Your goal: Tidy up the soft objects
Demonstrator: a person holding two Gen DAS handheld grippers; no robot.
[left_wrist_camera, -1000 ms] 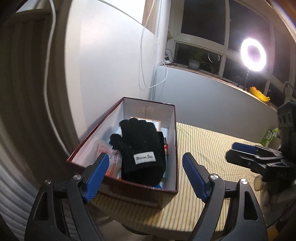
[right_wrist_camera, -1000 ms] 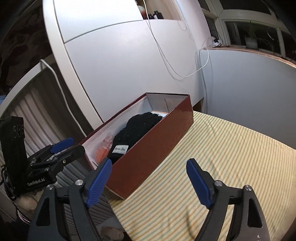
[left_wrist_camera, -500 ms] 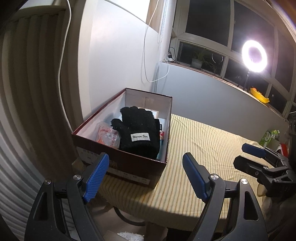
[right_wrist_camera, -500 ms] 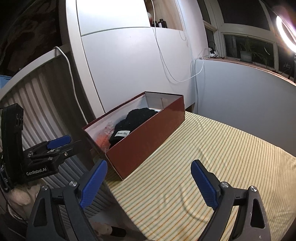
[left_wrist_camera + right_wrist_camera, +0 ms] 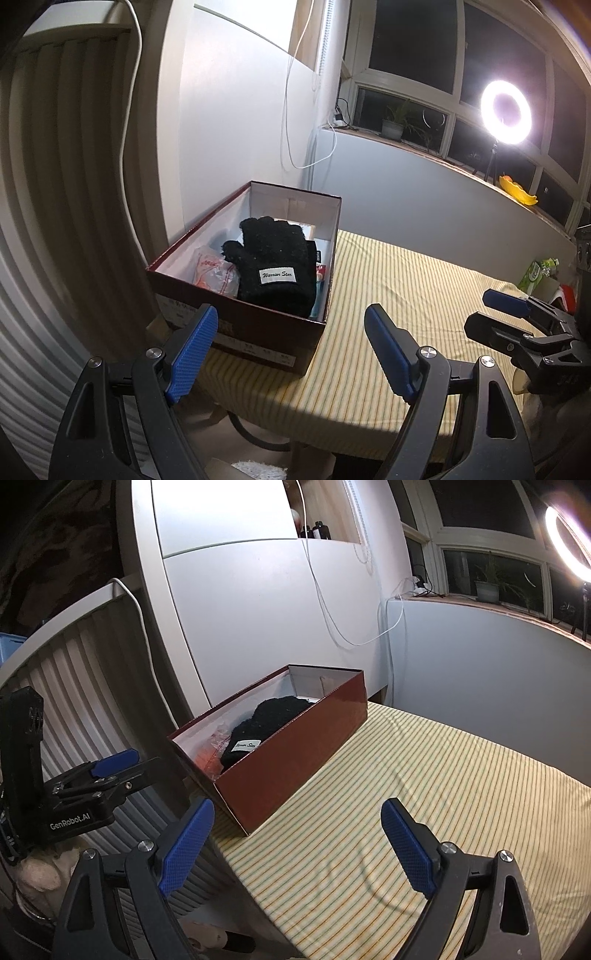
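Observation:
A dark red shoe box (image 5: 258, 343) (image 5: 295, 753) stands open at the left corner of a table with a yellow striped cloth (image 5: 406, 288) (image 5: 424, 812). In it lies a black knitted glove (image 5: 275, 266) (image 5: 266, 720) with a white label, on top of a clear packet with orange print (image 5: 214, 273) and other items. My left gripper (image 5: 291, 354) is open and empty, off the table's near edge, short of the box. My right gripper (image 5: 299, 845) is open and empty above the cloth, right of the box. Each gripper shows in the other's view, the right one (image 5: 517, 314) and the left one (image 5: 103, 771).
A white cabinet (image 5: 258, 609) with hanging cables stands behind the box. A ribbed radiator panel (image 5: 55, 221) is to the left. A window sill holds a plant pot (image 5: 391, 129), a ring light (image 5: 506, 112) and a yellow object (image 5: 517, 192). A green carton (image 5: 535, 273) sits at the table's far right.
Both grippers have pulled back and away from the box, which now looks smaller and farther. The glove stays in the box. Both grippers stay open.

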